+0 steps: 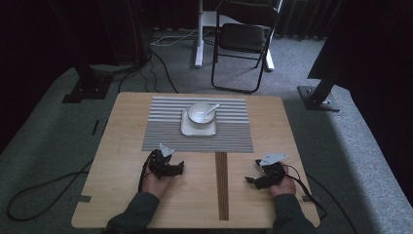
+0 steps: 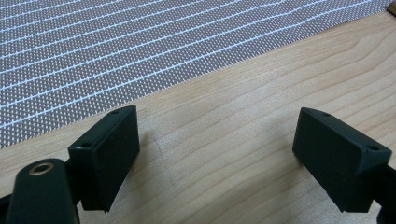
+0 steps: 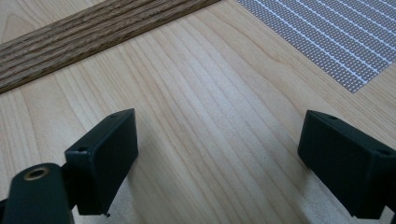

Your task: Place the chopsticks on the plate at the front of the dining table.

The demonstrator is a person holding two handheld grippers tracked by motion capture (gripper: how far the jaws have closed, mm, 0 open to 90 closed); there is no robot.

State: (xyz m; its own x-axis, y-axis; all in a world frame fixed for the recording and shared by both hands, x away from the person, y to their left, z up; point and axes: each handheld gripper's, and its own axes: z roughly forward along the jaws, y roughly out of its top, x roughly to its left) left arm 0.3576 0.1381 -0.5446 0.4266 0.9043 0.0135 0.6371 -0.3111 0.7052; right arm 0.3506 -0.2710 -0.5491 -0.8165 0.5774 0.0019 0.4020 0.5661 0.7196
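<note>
Wooden table [image 1: 122, 195]; striped mat [image 1: 160, 136] toward 12 o'clock carries square plate [image 1: 185, 127], bowl [image 1: 197, 115], spoon [image 1: 210, 108]. Left gripper [image 1: 180, 167] at 7 o'clock, right gripper [image 1: 249, 179] at 5 o'clock, both spread, empty.

I see a light wood surface [image 1: 122, 195] carrying a striped mat [image 1: 160, 131] and a dark wooden strip [image 1: 222, 185] near it.

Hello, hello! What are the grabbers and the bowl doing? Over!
Left gripper open, right gripper open, both holding nothing. Bowl with spoon on square plate, striped mat. Nothing between.
</note>
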